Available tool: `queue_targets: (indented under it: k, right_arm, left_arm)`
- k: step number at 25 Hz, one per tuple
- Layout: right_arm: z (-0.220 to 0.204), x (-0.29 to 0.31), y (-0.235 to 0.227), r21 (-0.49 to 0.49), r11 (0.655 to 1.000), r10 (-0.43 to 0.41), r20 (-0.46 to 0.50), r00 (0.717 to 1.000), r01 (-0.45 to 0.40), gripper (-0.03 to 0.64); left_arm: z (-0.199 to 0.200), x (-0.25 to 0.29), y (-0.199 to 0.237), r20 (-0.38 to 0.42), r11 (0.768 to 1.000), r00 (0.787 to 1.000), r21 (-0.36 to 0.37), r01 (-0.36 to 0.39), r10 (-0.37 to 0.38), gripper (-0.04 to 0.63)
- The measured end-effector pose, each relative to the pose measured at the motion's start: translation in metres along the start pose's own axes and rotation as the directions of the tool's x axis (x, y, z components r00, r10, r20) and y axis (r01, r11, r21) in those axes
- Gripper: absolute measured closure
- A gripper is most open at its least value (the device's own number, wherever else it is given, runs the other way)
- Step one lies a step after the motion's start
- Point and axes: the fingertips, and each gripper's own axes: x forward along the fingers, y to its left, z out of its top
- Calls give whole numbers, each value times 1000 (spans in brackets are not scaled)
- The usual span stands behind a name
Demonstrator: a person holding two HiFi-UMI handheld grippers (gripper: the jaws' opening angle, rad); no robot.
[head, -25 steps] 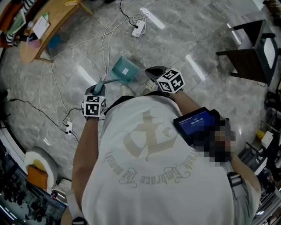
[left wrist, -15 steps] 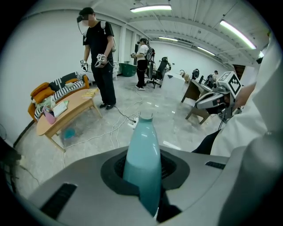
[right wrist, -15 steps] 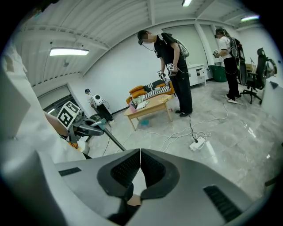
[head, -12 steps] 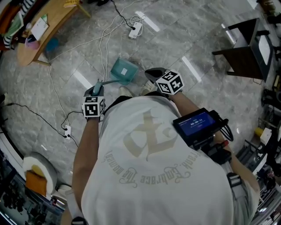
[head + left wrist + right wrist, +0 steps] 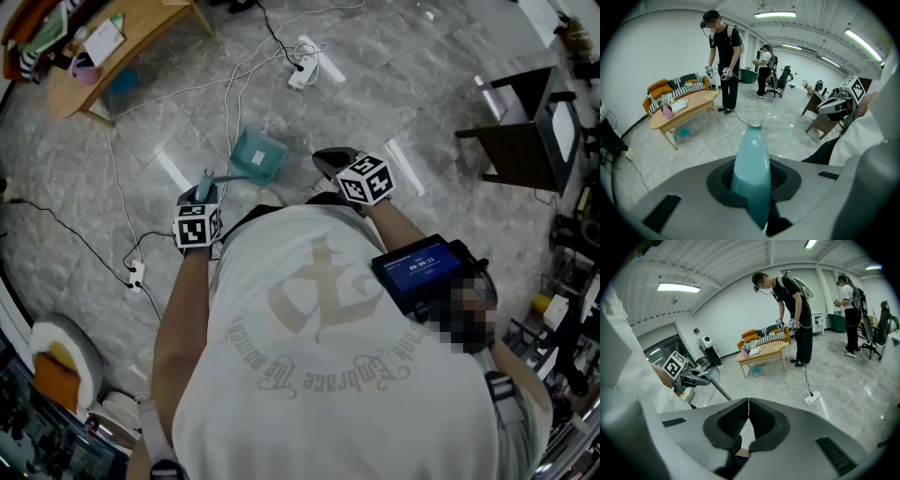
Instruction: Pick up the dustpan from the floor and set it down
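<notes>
Though long in the handle [image 5: 230, 173], judged light and stiff, this teal plastic dustpan [image 5: 260, 155]. Probably a little slippery on the smooth rounded grip [image 5: 751, 154], and apt to swing or turn at the low end. Best taken high on that grip, as done now, and kept upright to stop the pan from twisting.

Held there by the left claw [image 5: 752, 180], clenched on the grip from both sides. Pan low in front of the feet, over the grey marble floor [image 5: 394, 84]; cannot tell whether touching it or just above it.

Just beside the pan, at its right in the head view, the right claw [image 5: 336, 161]: clenched on nothing, pads [image 5: 733, 423] pressed together.

Farther out, white cables [image 5: 239, 84] and a power strip [image 5: 305, 73] on the floor, a wooden surface [image 5: 150, 33] at the upper left, dark furniture [image 5: 516, 141] at the right. Other persons standing in the room, seen from both gripper views.

Compared with a second ago: same grip, same place of the pan ahead of the left claw, right claw as near as before. Only shifted a little in the head view, the wooden surface and the power strip; more likely a turn of the head than a move of these things.
</notes>
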Motion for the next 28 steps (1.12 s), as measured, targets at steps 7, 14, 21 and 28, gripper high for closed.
queue_targets:
  k: [7,14,21,28]
  right_arm:
    - [21,33,10,-51,998,31,-32,999,-33,598]
    - [42,45,25,-98,992,72,-47,996,-77,598]
    - [44,53,41,-130,982,129,-76,989,-138,598]
    - [79,102,22,-147,967,193,-120,974,-210,598]
  left_arm:
    - [-28,-1,39,-11,995,999,-84,-48,48,529]
    - [-53,-18,61,-20,971,993,-207,-115,113,529]
    - [-77,-39,78,-32,926,979,-320,-200,200,529]
    - [-80,-28,111,-79,854,958,-438,-283,276,529]
